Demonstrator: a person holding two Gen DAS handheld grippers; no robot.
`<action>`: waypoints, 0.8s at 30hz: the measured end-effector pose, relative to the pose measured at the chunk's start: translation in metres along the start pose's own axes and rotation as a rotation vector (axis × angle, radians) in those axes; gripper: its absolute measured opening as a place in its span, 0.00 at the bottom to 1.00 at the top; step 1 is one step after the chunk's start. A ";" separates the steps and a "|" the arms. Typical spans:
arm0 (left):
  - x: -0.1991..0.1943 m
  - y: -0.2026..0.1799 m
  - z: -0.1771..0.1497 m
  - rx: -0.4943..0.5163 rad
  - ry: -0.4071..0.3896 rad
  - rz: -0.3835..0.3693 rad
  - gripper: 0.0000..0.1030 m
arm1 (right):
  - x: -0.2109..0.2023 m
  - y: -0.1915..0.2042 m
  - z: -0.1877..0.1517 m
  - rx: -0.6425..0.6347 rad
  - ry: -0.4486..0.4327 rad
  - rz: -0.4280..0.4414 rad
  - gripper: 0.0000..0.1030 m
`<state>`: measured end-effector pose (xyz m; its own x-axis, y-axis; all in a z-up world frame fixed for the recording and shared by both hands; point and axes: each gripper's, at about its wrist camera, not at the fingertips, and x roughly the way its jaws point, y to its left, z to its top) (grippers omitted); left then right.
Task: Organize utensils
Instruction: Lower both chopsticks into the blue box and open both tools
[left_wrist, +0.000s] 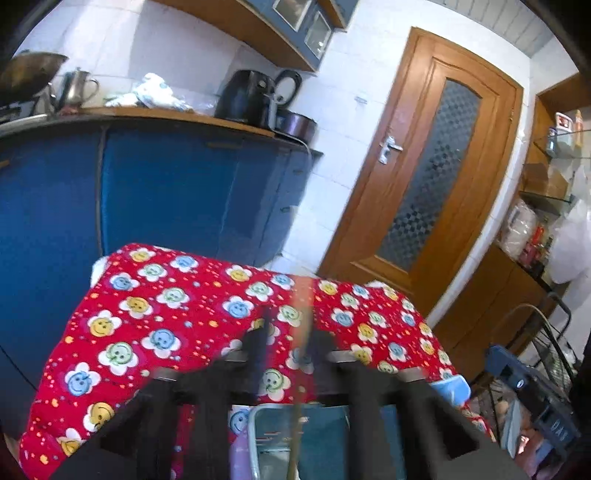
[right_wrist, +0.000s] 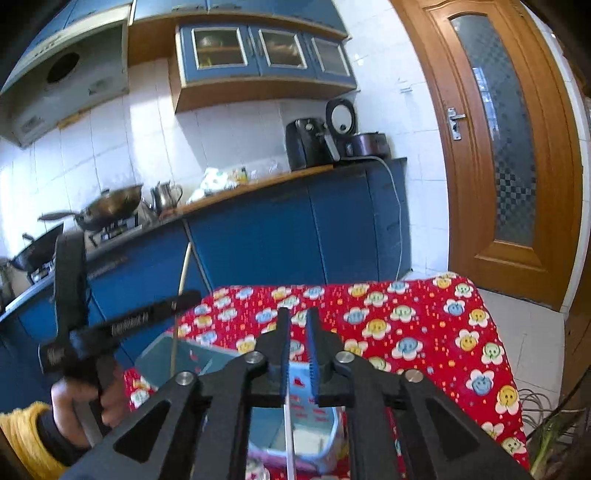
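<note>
My left gripper (left_wrist: 291, 332) is shut on a thin wooden chopstick (left_wrist: 302, 310), which stands nearly upright between its fingers. The chopstick's lower end reaches down into a light blue box (left_wrist: 255, 424) just below. In the right wrist view the same left gripper (right_wrist: 184, 297) is at the left, held by a hand in a yellow sleeve. There the wooden chopstick (right_wrist: 181, 280) stands over the light blue box (right_wrist: 162, 350). My right gripper (right_wrist: 297, 321) shows a narrow gap between its pads. A thin white stick (right_wrist: 289, 424) hangs along the left pad's inner face and points down into the box, with no pad pressing on it.
The box sits on a table under a red cloth with smiling flowers (right_wrist: 424, 332). Behind it run blue kitchen cabinets (right_wrist: 295, 229) and a counter with a wok (right_wrist: 110, 206), a steel kettle (right_wrist: 166, 195) and a black appliance (right_wrist: 306, 144). A wooden door (right_wrist: 506, 147) stands at the right.
</note>
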<state>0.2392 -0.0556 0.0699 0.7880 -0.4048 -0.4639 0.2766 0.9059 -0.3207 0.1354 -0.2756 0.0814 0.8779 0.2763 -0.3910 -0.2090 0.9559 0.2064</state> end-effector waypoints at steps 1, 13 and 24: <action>-0.001 -0.002 -0.001 0.007 0.000 -0.006 0.04 | 0.000 0.002 -0.002 -0.005 0.010 0.002 0.17; -0.038 -0.017 0.005 0.072 -0.199 0.014 0.04 | 0.019 0.008 -0.023 -0.036 0.155 0.018 0.20; -0.029 -0.012 -0.016 0.121 -0.192 0.059 0.04 | 0.030 0.007 -0.031 -0.027 0.222 0.031 0.20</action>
<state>0.2045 -0.0570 0.0738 0.8918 -0.3298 -0.3099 0.2813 0.9404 -0.1912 0.1468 -0.2579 0.0430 0.7551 0.3179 -0.5734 -0.2482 0.9481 0.1987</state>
